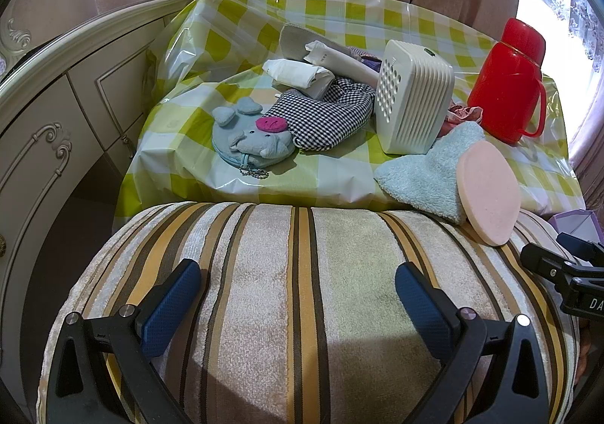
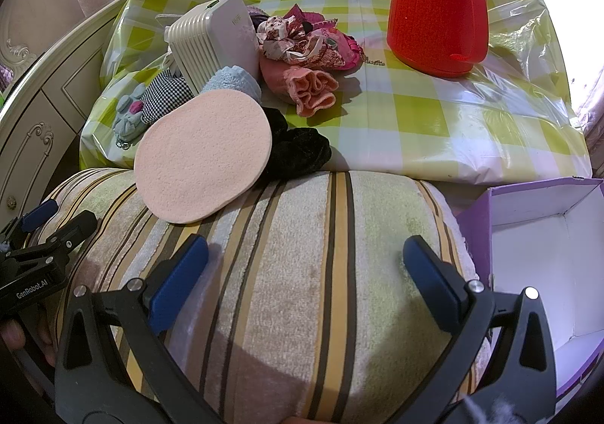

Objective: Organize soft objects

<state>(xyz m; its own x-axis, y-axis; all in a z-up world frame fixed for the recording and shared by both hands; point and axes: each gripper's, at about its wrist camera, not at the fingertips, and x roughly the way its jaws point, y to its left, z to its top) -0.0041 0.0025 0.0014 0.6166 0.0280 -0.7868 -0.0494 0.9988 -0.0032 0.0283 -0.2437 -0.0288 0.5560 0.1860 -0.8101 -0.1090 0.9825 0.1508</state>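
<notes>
Both grippers hover open and empty over a striped cushion, also in the right wrist view. My left gripper is left of my right gripper. A round pink sponge leans on the cushion's far edge, also in the left wrist view. On the checked table lie a grey pig pouch, a houndstooth cloth, a light blue towel, a black scrunchie, a pink sock and floral cloths.
A white ribbed device and a red thermos stand on the table. An open purple box sits right of the cushion. A cream cabinet is at the left. Curtains hang behind.
</notes>
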